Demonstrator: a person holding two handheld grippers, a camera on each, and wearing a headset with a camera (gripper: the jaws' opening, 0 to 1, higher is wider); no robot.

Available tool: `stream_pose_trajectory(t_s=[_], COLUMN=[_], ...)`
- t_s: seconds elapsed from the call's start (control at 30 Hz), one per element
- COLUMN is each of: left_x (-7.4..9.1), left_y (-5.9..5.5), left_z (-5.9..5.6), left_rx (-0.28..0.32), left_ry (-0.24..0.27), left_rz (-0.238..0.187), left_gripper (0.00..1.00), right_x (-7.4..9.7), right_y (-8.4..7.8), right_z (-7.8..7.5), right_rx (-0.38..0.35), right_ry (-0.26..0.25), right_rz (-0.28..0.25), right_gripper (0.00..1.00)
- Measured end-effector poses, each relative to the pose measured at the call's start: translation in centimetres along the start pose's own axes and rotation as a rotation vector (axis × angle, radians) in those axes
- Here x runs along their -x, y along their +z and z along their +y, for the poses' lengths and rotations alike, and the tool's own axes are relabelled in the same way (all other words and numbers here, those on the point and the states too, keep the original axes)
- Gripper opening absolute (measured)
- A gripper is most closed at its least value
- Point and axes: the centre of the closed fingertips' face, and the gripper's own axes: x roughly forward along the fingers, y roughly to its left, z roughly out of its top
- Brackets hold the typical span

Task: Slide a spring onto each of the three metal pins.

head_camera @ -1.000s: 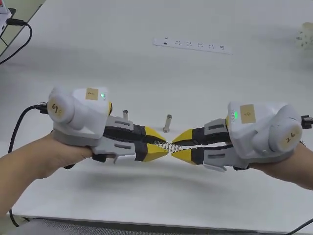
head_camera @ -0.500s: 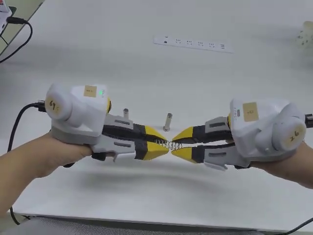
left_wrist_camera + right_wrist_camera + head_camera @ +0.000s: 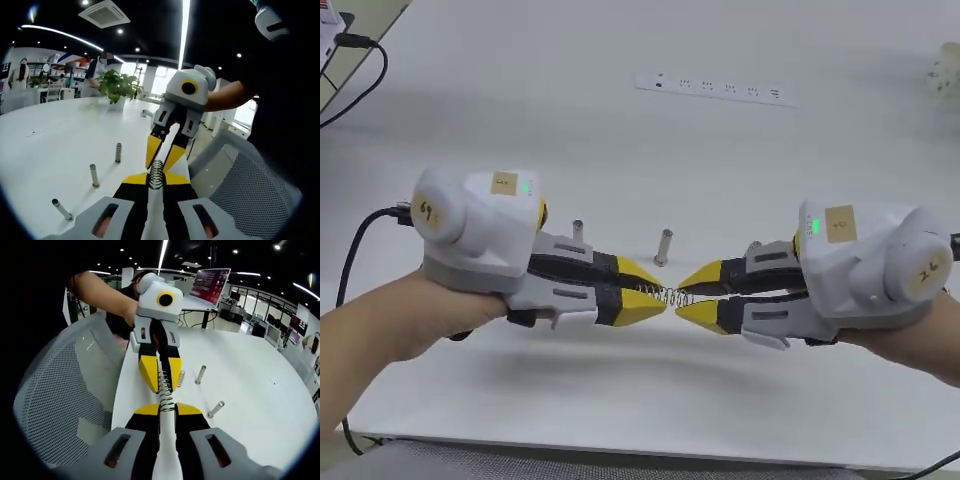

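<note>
Spring [image 3: 670, 295], a short coil of thin bright wire, lies level at the centre of the head view. It is strung between the left gripper [image 3: 658, 298] and the right gripper [image 3: 682, 297], above the smooth white bench [image 3: 650, 160]. Each gripper has a rounded white body, black arms and wedge-shaped yellow fingers [image 3: 635, 278]. Both pairs meet at their tips, each pinched on one end of the spring. Just behind the tips stand two short round metal pins [image 3: 665, 246], upright and apart from each other. A flat white power strip [image 3: 715, 90] lies near the top edge, and a black cable [image 3: 365, 75] curls at the upper left.

In the left gripper view, its own fingers rise from the bottom, almost closed, clamping the near end of the spring [image 3: 156, 174]. The right gripper [image 3: 159, 166] reaches down from the centre, its yellow fingers flanking the far end of the coil. At lower left three pins stand in a row; the farthest wears a second spring [image 3: 118, 152], while the other two are bare. A leafy plant [image 3: 117, 86] sits at upper left and a grey mesh chair [image 3: 240, 175] at lower right.

In the right gripper view, its own fingers grip the near end of the spring [image 3: 164, 390], which runs up the middle into the closed tips of the left gripper [image 3: 161, 389]. The three pins stand just right of centre, and an open laptop [image 3: 210, 282] is near the top.
</note>
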Motion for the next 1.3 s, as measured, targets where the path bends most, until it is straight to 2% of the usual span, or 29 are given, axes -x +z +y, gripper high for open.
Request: stream_pose_trajectory(t_s=[0.27, 0.6, 0.9, 1.3], left_x=[0.1, 0.2, 0.2, 0.4], left_y=[-0.2, 0.0, -0.6, -0.7], left_z=[-0.2, -0.2, -0.3, -0.4], left_rx=[0.019, 0.023, 0.001, -0.025], left_ry=[-0.007, -0.005, -0.004, 0.002], left_rz=[-0.016, -0.029, -0.003, 0.006], left_gripper=[0.02, 0.02, 0.02, 0.02], right_x=[0.3, 0.7, 0.4, 0.7], right_y=[0.4, 1.0, 1.5, 2.1], right_z=[0.2, 0.0, 0.2, 0.3], right_rx=[-0.010, 0.031, 0.055, 0.052], right_ry=[0.012, 0.026, 0.045, 0.040], right_rz=[-0.003, 0.010, 0.021, 0.006], right_gripper=[0.07, 0.07, 0.07, 0.07])
